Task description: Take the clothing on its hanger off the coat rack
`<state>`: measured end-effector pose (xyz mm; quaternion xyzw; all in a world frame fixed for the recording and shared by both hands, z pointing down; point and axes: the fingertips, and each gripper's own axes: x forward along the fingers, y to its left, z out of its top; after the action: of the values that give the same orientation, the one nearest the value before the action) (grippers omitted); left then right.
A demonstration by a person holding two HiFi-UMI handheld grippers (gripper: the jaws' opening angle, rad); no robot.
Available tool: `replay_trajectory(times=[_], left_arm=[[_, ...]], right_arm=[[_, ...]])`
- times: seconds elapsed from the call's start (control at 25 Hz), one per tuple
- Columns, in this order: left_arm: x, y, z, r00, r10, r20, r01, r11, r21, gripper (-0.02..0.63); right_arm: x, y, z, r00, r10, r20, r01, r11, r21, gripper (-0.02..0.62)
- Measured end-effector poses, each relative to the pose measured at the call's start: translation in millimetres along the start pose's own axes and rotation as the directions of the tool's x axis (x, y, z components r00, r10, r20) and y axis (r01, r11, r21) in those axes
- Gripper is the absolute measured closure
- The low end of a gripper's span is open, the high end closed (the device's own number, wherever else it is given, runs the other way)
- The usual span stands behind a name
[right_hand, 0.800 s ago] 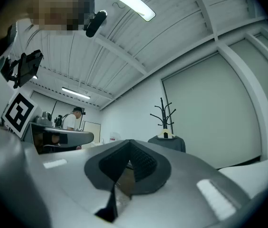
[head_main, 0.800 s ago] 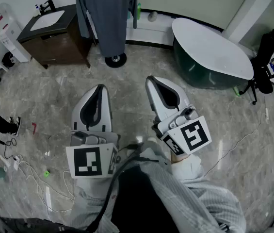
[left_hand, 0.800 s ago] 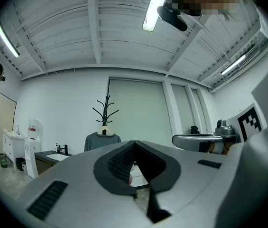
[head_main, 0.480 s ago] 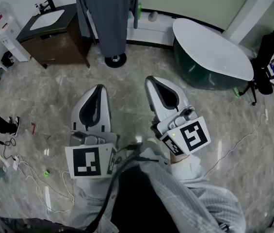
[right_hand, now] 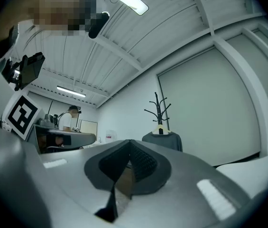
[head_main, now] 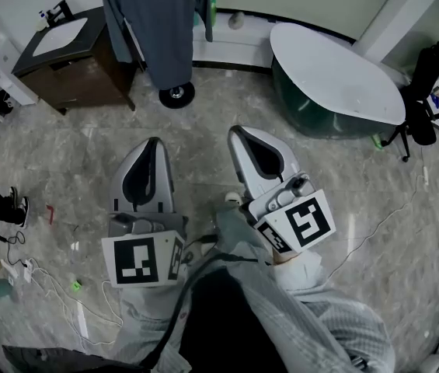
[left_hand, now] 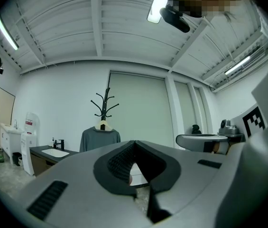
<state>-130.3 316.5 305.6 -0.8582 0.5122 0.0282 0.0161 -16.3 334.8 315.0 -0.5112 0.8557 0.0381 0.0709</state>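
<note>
A grey long-sleeved top [head_main: 161, 22] hangs on a pale wooden hanger [left_hand: 103, 125] from a black branched coat rack [left_hand: 105, 103], whose round base [head_main: 176, 95] stands on the marble floor. In the right gripper view the same top [right_hand: 162, 139] and rack [right_hand: 158, 109] show far ahead. My left gripper [head_main: 151, 142] and right gripper [head_main: 236, 132] are held low in front of me, well short of the rack. Both are shut with nothing between their jaws.
A dark vanity with a white sink [head_main: 60, 49] stands left of the rack. A white-topped oval table [head_main: 336, 76] is to the right, with a black office chair [head_main: 421, 92] beyond. Cables [head_main: 40, 274] and small items litter the floor at left. A person's shoe [head_main: 21, 208] shows at the left edge.
The head view has shifted a little: the rack, top and vanity now sit slightly further left and up. Both grippers stay shut and in much the same place.
</note>
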Motion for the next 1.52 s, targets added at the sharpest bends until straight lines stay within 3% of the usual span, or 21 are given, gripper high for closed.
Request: replay_trajectory(times=[0.24,0.68,1.12,1.52], left_arm=[[102,3,4,1.0,0.009,0.011,-0.009,1.0,0.013,0.601],[273,14,43,0.991,0.107,0.081,-0.11,0.993,0.042,0.601],[368,73,28,0.983,0.175,0.056,-0.179,0.981,0.07,0.601],[484,195,34,0.983,0.154,0.098,-0.165,0.979,0.116,0.601]], right_arm=[[59,-82,2,1.0,0.017,0.011,-0.017,1.0,-0.01,0.594],[183,-217,28,0.99,0.134,0.039,-0.133,0.991,-0.032,0.593],[283,-267,3,0.983,0.181,0.036,-0.18,0.984,-0.012,0.594],[443,-305,-10,0.988,0.13,0.085,-0.126,0.991,-0.051,0.594]])
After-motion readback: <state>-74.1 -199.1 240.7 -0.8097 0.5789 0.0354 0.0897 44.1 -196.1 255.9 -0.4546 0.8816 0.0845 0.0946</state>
